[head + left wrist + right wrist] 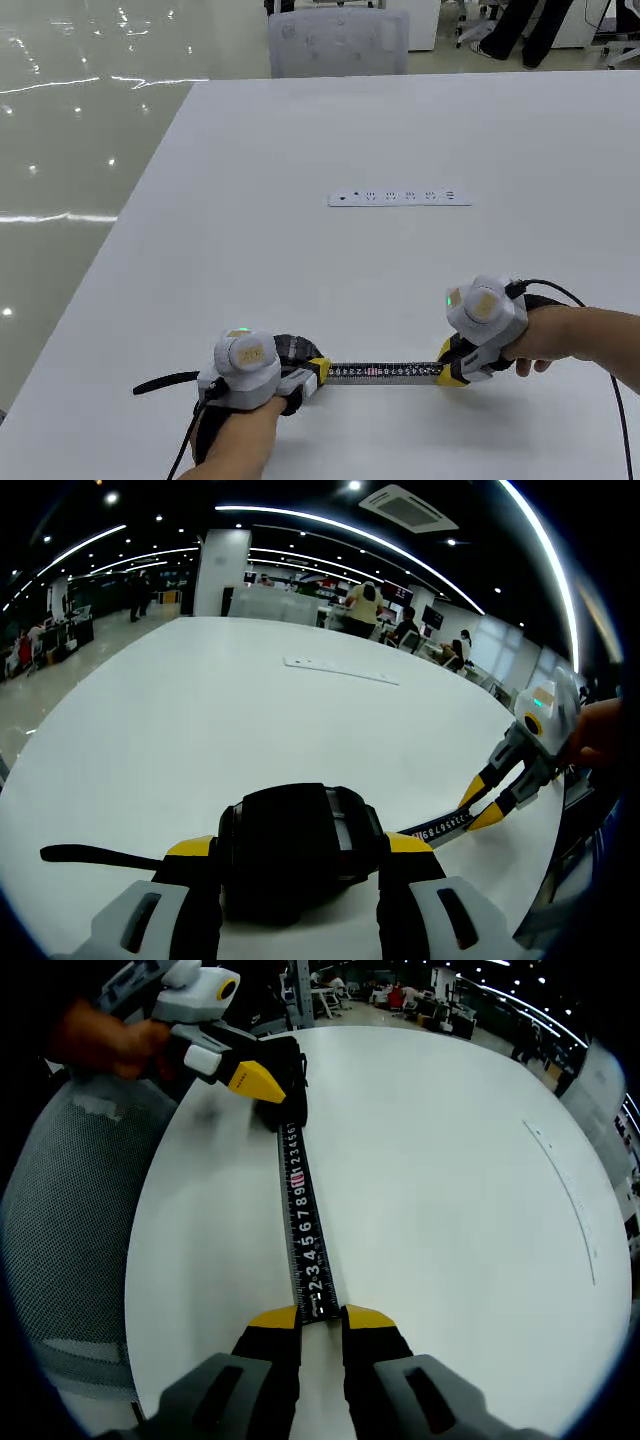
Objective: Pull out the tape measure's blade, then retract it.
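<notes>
My left gripper (300,845) is clenched on the tape measure case (298,825), a black body squeezed between the two yellow-tipped jaws, low on the white table (400,130) near its front edge. The case's black wrist strap (100,855) trails flat on the tabletop, away from the blade. My right gripper (320,1317) pinches the free end of the blade (303,1230), which runs straight and flat along the table between my two tools, its numbers facing up, with a red mark partway along. The two grippers sit well apart, joined by that strip.

Farther back on the table lies a white power strip (400,198), flat and well clear of the tape. At the far edge stands a grey chair (338,42). Off the table's left side, the pale floor (70,150) is glossy and mirrors the lights. The left gripper view shows an open office with long ceiling light strips (330,525) and people (362,605) beyond the table.
</notes>
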Demonstrator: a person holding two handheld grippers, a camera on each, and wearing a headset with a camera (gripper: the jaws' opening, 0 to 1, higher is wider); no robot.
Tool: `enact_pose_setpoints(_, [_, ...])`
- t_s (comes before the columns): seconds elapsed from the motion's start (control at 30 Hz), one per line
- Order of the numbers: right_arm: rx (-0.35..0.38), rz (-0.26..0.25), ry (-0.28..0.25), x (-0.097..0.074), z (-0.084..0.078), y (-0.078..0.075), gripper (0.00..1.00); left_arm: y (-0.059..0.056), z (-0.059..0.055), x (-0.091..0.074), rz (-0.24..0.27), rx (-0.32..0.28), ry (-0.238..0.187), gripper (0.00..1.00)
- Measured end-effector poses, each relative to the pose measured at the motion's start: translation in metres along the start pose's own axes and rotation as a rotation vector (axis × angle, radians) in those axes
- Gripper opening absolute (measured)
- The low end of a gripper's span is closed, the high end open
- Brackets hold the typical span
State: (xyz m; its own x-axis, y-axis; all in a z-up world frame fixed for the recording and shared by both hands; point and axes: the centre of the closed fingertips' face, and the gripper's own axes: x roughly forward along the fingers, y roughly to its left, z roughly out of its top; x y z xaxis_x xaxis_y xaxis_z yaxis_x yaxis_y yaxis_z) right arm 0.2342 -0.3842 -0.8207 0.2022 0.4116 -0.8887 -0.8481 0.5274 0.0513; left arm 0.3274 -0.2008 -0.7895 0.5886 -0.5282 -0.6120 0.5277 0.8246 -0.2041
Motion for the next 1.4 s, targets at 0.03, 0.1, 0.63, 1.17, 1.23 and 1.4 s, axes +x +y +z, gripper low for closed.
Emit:
enact_pose_setpoints(0.03, [0.003,0.0,0.0,0.0,0.0,0.0,0.14,0.0,0.0,0.0,0.0,0.0,0.0,0.59])
enact_pose_setpoints(0.1, [0.004,0.001,0.0,0.0,0.001,0.0,0.14,0.0,0.0,0.0,-0.001,-0.001,0.0,0.59])
enact_pose_setpoints(0.63, [0.011,-0.001,-0.007,0.004,0.007,0.001,0.14,0.0,0.0,0.0,-0.001,-0.003,-0.001,0.6])
enact_pose_setpoints(1.17, [0.013,0.003,-0.015,0.008,0.014,0.003,0.14,0.0,-0.001,-0.001,-0.004,-0.005,0.001,0.6])
enact_pose_setpoints(1.23, [0.012,0.003,-0.016,0.008,0.015,0.004,0.14,0.001,-0.001,0.0,-0.004,-0.004,0.002,0.6])
enact_pose_setpoints(1.4, [0.014,0.003,-0.021,0.009,0.018,0.004,0.14,0.0,-0.001,-0.001,-0.005,-0.004,0.003,0.6])
